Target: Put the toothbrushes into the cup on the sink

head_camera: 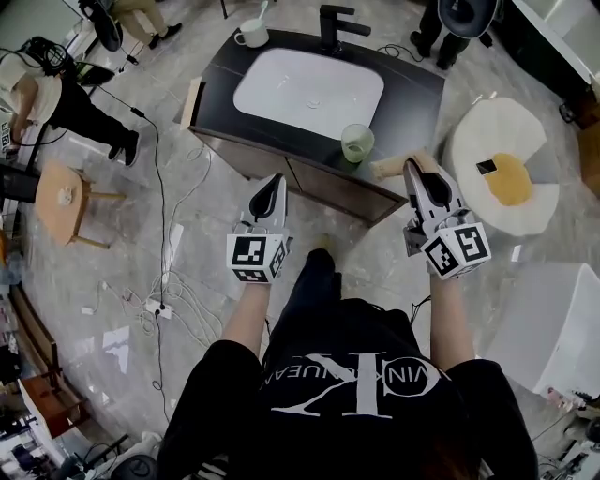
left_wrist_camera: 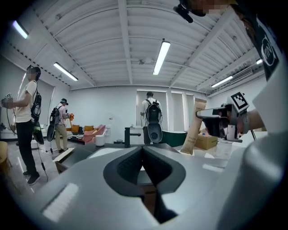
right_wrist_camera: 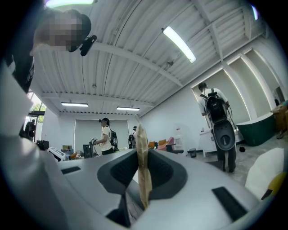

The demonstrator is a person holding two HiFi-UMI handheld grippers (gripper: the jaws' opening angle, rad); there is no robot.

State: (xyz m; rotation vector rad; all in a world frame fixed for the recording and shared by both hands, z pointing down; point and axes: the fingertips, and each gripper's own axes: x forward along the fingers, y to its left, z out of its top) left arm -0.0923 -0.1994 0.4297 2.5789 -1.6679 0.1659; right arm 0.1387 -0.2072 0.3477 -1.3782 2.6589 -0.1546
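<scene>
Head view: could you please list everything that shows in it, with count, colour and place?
counter: one, black, top centre
basin: one, white, in the counter
faucet: one, black, behind the basin
mug: one, white, counter's far left corner
cup: one, green, counter's near edge
toothbrush packet: one, brown, right of the cup
stool: one, wooden, floor at left
seat: one, white with yellow middle, right
cables: several, floor at left
left gripper: one, grey, jaws together, empty
right gripper: one, grey, jaws shut on the toothbrush packet
</scene>
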